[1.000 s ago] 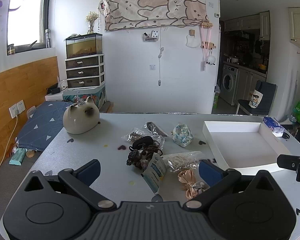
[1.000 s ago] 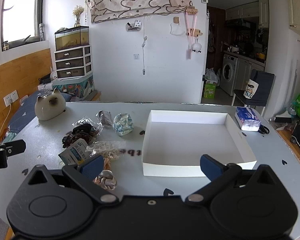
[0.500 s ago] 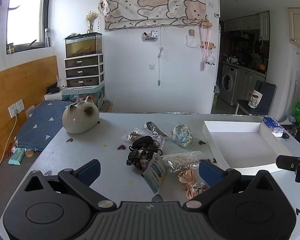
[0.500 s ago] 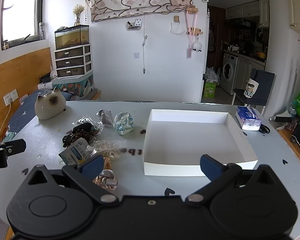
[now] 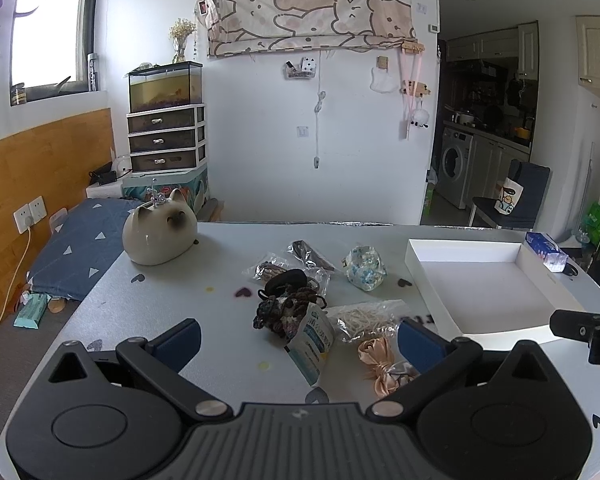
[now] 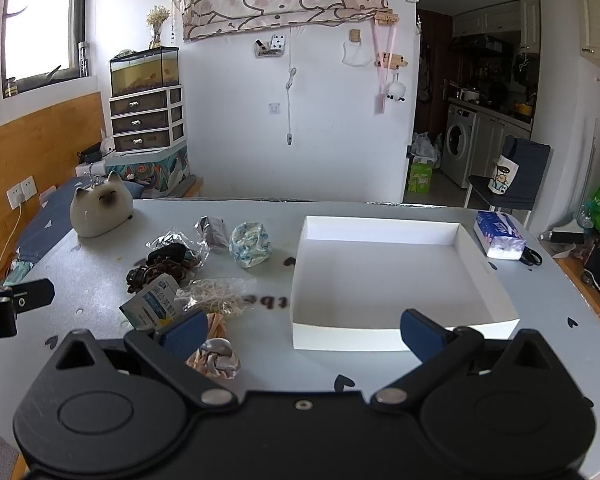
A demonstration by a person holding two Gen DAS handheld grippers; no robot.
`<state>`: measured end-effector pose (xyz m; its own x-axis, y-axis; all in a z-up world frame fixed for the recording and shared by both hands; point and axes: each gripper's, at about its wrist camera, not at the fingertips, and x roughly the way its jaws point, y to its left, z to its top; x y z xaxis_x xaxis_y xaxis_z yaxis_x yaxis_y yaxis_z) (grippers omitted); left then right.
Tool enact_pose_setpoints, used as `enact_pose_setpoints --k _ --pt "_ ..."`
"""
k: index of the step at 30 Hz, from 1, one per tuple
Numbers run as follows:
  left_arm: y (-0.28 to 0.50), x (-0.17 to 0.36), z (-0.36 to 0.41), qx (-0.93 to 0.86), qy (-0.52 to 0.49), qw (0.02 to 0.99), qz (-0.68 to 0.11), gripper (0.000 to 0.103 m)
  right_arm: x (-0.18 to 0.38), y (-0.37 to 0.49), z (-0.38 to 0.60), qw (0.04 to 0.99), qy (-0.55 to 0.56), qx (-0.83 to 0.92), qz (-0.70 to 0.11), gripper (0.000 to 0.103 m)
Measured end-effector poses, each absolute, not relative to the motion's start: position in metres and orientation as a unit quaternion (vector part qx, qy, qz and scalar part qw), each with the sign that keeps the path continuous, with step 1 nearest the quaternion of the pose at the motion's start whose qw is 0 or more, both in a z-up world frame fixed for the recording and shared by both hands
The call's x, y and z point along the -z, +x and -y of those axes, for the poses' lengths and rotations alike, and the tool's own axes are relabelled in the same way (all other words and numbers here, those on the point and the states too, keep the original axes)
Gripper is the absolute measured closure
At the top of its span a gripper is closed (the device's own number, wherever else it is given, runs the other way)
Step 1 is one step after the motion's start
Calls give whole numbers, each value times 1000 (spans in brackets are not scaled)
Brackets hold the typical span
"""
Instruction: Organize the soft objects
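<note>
A heap of soft items lies mid-table: dark scrunchies (image 5: 286,308), a blue-and-white packet (image 5: 312,342), a clear bag of beige bands (image 5: 366,318), a peach satin scrunchie (image 5: 380,364), a blue floral pouch (image 5: 365,268) and small clear bags (image 5: 306,252). An empty white tray (image 6: 392,276) sits to their right. My left gripper (image 5: 298,338) is open, just short of the heap. My right gripper (image 6: 302,330) is open and empty, before the tray's near wall; the satin scrunchie (image 6: 216,358) lies by its left finger.
A cream cat-shaped ornament (image 5: 160,232) stands at the table's far left. A blue tissue pack (image 6: 498,234) and black scissors (image 6: 532,257) lie right of the tray. The grey table (image 5: 160,304) has heart marks. A chair (image 6: 512,178) stands beyond the far right corner.
Both views have shifted only very slightly; the right gripper edged a little to the left. Nothing on the table has moved and both grippers stay open.
</note>
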<state>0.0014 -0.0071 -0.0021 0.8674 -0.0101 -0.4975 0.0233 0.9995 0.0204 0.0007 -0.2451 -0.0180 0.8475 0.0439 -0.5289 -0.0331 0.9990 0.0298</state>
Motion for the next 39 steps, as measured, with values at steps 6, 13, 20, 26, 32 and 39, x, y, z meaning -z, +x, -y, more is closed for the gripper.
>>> enact_pose_setpoints --k 6,13,20,26,32,39 --pt "0 2 6 9 12 966 -257 0 14 4 243 961 11 -19 -277 0" --pt "5 10 3 13 13 966 -257 0 14 4 243 960 11 -18 -278 0" --pt "5 10 3 13 12 966 -258 0 14 4 243 960 11 -18 -278 0" --pt "6 10 2 13 12 966 -258 0 15 3 243 960 12 -18 -278 0" --pt "8 14 2 17 11 965 -263 0 15 3 241 960 13 -23 -279 0" --pt "16 22 -3 28 9 958 -284 0 18 4 231 960 18 -24 -278 0"
